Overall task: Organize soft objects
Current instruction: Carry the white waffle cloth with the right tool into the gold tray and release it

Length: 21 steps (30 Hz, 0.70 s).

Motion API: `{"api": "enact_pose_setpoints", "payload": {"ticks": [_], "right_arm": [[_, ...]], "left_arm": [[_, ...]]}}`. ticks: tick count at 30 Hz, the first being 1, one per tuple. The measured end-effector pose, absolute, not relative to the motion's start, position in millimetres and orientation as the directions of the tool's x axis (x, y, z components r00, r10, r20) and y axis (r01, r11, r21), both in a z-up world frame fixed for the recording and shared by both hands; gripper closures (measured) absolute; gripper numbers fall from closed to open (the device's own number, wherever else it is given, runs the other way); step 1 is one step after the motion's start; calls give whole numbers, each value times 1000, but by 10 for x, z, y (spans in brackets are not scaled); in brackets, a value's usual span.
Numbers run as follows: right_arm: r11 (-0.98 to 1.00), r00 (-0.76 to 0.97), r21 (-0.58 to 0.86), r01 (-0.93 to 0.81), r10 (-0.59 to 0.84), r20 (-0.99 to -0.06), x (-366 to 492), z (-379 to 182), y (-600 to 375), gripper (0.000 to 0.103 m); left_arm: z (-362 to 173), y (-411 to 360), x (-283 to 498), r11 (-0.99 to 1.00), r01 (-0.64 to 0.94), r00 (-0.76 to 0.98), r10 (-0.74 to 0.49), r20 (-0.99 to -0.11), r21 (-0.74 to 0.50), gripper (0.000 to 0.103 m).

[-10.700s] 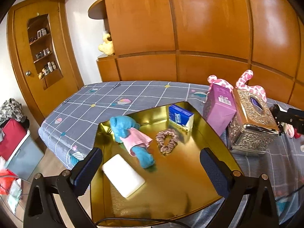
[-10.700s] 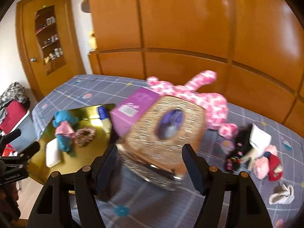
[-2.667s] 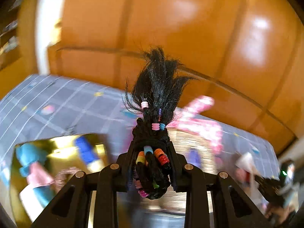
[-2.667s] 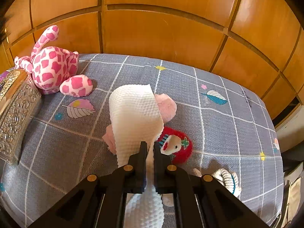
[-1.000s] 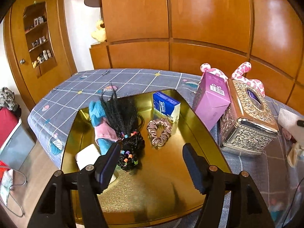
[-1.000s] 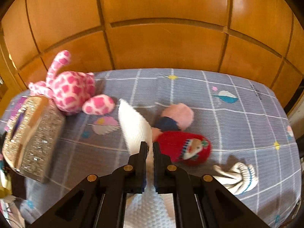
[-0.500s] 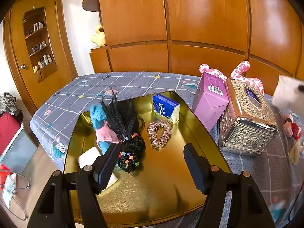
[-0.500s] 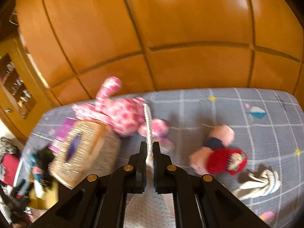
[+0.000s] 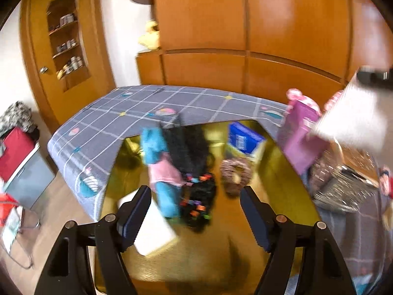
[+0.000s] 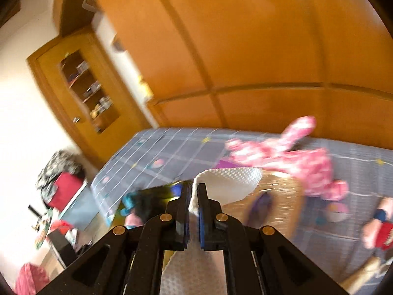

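Note:
My right gripper [image 10: 193, 191] is shut on a white textured cloth [image 10: 228, 182], held in the air above the ornate tissue box [image 10: 277, 204]. The same cloth [image 9: 351, 125] shows at the right of the left wrist view. My left gripper [image 9: 195, 198] hangs over the gold tray [image 9: 245, 253], its jaws opening with nothing between them. On the tray lie a black beaded hair bundle [image 9: 194, 172], a blue and pink soft toy [image 9: 159, 162], a brown scrunchie [image 9: 235, 174], a white pad [image 9: 152, 228] and a blue packet [image 9: 243, 140].
A purple box [image 9: 302, 132] and the ornate tissue box [image 9: 343, 182] stand right of the tray. A pink spotted plush [image 10: 289, 154] and a red soft toy [image 10: 383, 233] lie on the grey checked bed cover [image 9: 127, 113]. Wooden cabinets rise behind the bed.
My right gripper has swung left and upward with the white cloth, from the soft toys toward the tissue box and tray. The left gripper shifted slightly and its jaws widened.

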State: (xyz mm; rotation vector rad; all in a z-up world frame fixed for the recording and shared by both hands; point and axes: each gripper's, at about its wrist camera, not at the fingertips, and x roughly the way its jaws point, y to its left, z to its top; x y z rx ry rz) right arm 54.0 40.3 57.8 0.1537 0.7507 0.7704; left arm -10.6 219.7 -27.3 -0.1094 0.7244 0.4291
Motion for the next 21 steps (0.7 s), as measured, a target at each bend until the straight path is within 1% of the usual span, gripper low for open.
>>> {"api": "enact_pose_setpoints", "payload": {"ticks": [4,7,8,9,10,14,16,21], "right_arm": [[693,388,393,-604,686,-615,533,287,927,99],[679,312,408,-611,679,-664,560,-8,1275,95],[666,266,432,-608,683,-680,577,-126,1398,86],[664,245,439,-605,680,-692,589,-203,1452,80],[664,229,444,-601,676,-700,589,-276,1507,70],[646,183,501,-576,699,-692,594,-400,1433,54],[652,198,498,-571,698,-688,585,-368,1365,52],[681,253,455,-574,676,-692,539,-278,1136,52]], "left_arm": [[-257,2439,-134,878,-478,649,374,-662,27,28],[-254,2550,-152,863,-504,642,385,-663,14,28],[-255,2578,-157,860,-510,640,387,-664,11,28],[-257,2588,-161,859,-512,639,388,-664,9,28],[-258,2597,-159,858,-514,639,388,-664,8,28],[-265,2614,-145,858,-513,638,388,-665,9,28],[-270,2590,-138,861,-508,638,386,-666,12,28],[-244,2508,-141,873,-487,655,375,-656,14,28]]}}
